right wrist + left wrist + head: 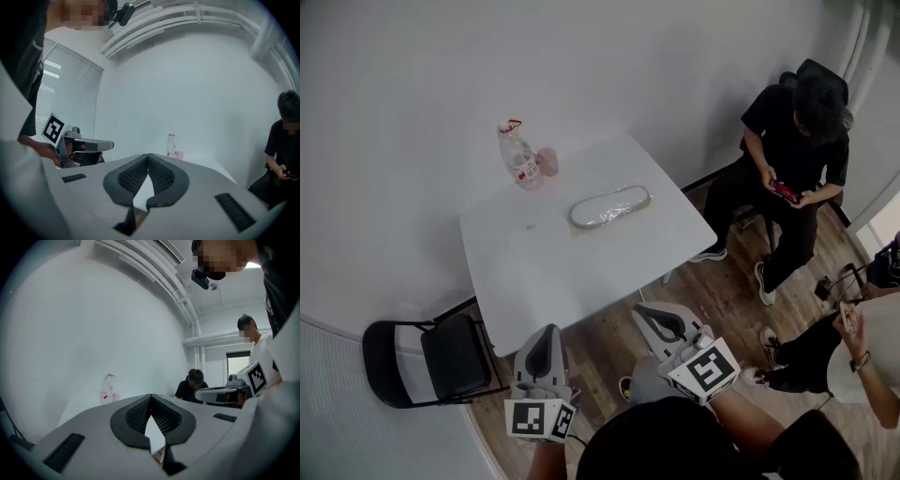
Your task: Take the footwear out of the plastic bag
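Closest in, the left gripper and the right gripper hang short of the near edge of the white tabletop, each with its jaws pressed together and nothing between them. A seated person in black is off to the tabletop's right, and a black folding chair stands at its left. On the tabletop, well apart from both grippers, lies the clear plastic bag with the pale footwear inside. Farther back stand a bottle and, just beside it, a pink cup.
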`<action>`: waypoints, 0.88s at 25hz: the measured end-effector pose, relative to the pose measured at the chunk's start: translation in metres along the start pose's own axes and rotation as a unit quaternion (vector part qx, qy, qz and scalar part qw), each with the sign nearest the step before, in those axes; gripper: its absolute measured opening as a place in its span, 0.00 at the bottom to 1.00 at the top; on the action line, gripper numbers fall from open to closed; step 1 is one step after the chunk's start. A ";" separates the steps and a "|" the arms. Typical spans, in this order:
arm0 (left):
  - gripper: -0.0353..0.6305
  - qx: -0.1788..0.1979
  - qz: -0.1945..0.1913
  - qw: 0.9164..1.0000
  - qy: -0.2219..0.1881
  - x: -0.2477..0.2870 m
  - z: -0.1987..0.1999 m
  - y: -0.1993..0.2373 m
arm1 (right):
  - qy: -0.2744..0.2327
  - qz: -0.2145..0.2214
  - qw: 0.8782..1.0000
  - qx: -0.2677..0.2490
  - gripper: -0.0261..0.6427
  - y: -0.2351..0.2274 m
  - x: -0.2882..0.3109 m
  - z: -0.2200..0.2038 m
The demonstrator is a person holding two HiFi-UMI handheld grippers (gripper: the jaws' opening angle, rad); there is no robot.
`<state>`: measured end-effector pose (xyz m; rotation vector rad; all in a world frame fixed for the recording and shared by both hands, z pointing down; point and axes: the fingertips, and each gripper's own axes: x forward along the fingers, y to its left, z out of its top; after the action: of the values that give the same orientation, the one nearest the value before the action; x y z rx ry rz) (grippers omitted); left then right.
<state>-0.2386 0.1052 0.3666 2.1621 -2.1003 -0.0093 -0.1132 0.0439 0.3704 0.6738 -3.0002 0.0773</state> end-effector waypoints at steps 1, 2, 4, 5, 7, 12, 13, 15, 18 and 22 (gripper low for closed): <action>0.08 0.001 -0.002 1.000 0.000 0.002 0.001 0.000 | 0.000 -0.004 1.000 0.002 0.06 -0.002 0.000 0.001; 0.08 0.003 -0.004 1.000 0.000 0.003 0.002 -0.001 | 0.003 -0.011 1.000 0.003 0.06 -0.005 0.000 0.001; 0.08 0.007 -0.007 1.000 0.001 0.006 0.003 -0.003 | 0.006 -0.019 1.000 0.004 0.06 -0.010 -0.001 0.001; 0.08 0.008 -0.008 1.000 0.001 0.007 0.003 -0.004 | 0.003 -0.019 1.000 0.005 0.06 -0.012 -0.001 0.000; 0.08 0.010 -0.010 1.000 0.003 0.008 0.002 -0.005 | -0.006 -0.017 1.000 0.007 0.06 -0.013 -0.001 -0.001; 0.08 0.013 -0.015 1.000 0.005 0.016 0.004 -0.004 | -0.015 -0.011 1.000 0.004 0.06 -0.014 0.001 0.001; 0.08 0.013 -0.016 1.000 0.004 0.019 0.004 -0.004 | -0.012 -0.013 1.000 0.005 0.06 -0.016 0.002 0.000; 0.08 0.014 -0.019 1.000 0.005 0.026 0.005 -0.004 | -0.010 -0.018 1.000 0.009 0.06 -0.022 0.004 0.001; 0.08 0.014 -0.022 1.000 0.007 0.037 0.003 -0.003 | -0.012 -0.022 1.000 0.011 0.06 -0.032 0.008 0.001; 0.08 0.013 -0.026 1.000 0.008 0.055 0.002 -0.003 | -0.007 -0.030 0.999 0.009 0.06 -0.049 0.014 -0.001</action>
<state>-0.2340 0.0504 0.3690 2.2238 -2.0463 0.0294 -0.1045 -0.0058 0.3740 0.7691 -2.9928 0.0974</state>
